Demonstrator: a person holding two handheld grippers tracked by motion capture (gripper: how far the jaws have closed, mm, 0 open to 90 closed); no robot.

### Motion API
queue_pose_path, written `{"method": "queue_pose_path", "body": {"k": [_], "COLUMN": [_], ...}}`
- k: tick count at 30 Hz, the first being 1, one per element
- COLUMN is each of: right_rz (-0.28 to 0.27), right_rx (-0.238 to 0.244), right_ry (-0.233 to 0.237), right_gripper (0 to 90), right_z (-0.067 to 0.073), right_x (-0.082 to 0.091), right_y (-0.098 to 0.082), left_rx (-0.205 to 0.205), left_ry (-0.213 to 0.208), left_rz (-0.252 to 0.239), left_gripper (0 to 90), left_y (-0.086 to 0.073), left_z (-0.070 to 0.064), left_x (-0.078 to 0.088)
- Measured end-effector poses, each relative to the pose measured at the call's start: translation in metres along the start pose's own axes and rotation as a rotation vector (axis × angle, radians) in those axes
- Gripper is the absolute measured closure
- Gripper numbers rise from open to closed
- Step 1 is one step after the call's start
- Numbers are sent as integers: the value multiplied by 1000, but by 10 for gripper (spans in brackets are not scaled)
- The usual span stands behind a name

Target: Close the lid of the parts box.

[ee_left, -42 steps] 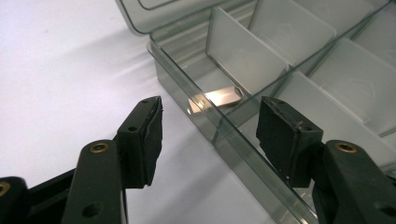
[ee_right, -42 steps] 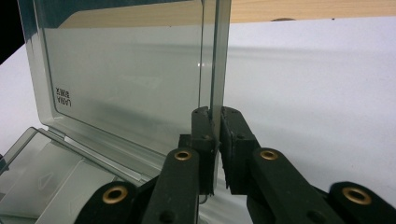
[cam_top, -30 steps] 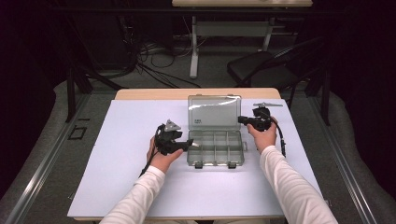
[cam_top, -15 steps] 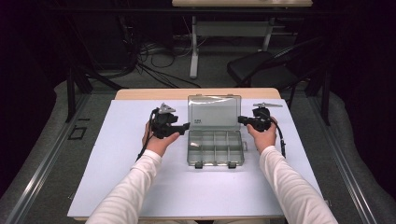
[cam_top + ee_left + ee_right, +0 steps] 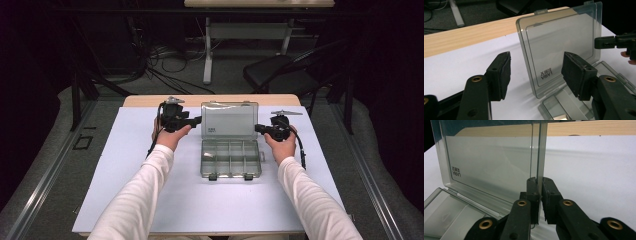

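Observation:
A clear plastic compartment box (image 5: 230, 159) lies on the white mat, its lid (image 5: 229, 120) standing upright at the far side. My right gripper (image 5: 258, 128) is shut on the lid's right edge; in the right gripper view the pads (image 5: 549, 195) pinch the thin lid (image 5: 491, 162) between them. My left gripper (image 5: 197, 120) hovers open just left of the lid's left edge. In the left gripper view its jaws (image 5: 536, 67) stand wide apart with the lid (image 5: 564, 37) beyond them, not touched. The right gripper's tips (image 5: 602, 42) show there at the lid's far edge.
The white mat (image 5: 125, 175) covers most of the wooden table (image 5: 150, 100). Beyond the table's far edge are a dark chair (image 5: 280, 75), cables on the floor and a desk leg (image 5: 207, 50). The box base (image 5: 449, 210) holds several compartments.
My left gripper has risen and moved away from the person, from beside the box base to the lid's left edge. The right gripper has stayed on the lid's right edge.

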State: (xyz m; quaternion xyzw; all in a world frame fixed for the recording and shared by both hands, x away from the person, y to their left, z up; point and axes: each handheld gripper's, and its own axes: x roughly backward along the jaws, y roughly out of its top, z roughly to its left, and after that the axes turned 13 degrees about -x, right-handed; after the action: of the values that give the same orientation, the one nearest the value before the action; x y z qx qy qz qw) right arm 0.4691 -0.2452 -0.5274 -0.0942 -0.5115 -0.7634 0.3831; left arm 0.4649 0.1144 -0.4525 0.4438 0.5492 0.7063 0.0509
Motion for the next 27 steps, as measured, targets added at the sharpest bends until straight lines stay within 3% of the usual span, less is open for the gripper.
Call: {"method": "queue_pose_path", "body": {"k": [10,19,27], "right_rz": [-2,-9,-15], "right_rx": [0,0,1], "right_ry": [2,6,8], "right_gripper": [850,850,851], "right_z": [0,-1,-1], "right_x": [0,0,0], "right_y": [0,-1,-2], "left_rx": [2,-2,42], "left_ry": [-18,-20,-17], "left_rz": [16,36,49], "left_gripper": [436,464,466], "left_y": [22,37,36], "left_z": [7,7,11], "left_x": [-7,-24,-40]}}
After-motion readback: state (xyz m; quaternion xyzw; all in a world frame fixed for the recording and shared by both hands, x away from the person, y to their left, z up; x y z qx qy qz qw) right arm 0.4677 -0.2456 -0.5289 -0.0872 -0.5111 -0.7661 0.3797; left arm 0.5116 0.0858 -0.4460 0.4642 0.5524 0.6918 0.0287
